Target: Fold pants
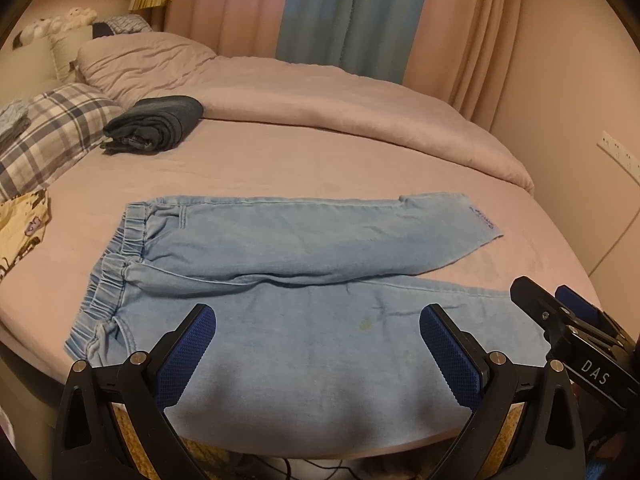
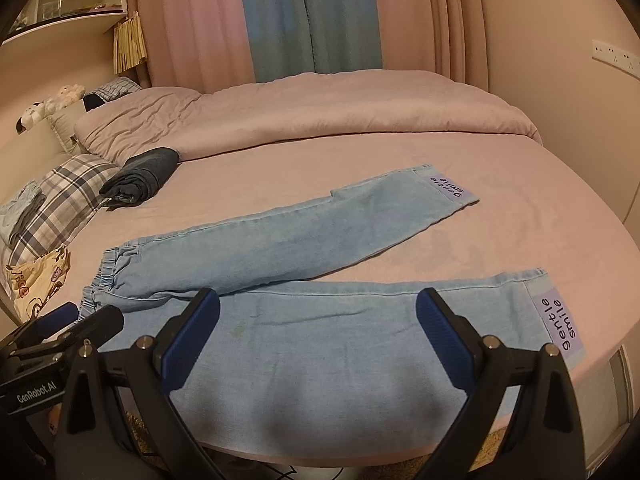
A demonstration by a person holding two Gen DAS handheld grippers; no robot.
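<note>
The light blue pants [image 1: 280, 264] lie flat on the bed [image 1: 280, 160], waistband toward the plaid pillow [image 1: 52, 128], both legs spread apart in a V, so no fold is made yet. The left gripper [image 1: 318, 354] and right gripper [image 2: 318, 338] hover over the near leg, jaws apart and empty. Every fold appears left to do.

soft, matt light-blue denim pants [image 2: 304, 232]; matt pink cotton-looking bed sheet [image 2: 280, 176]; at 6 o'clock, right gripper [image 2: 318, 312] in black plastic, with blue knurled pads [image 2: 440, 336].
</note>
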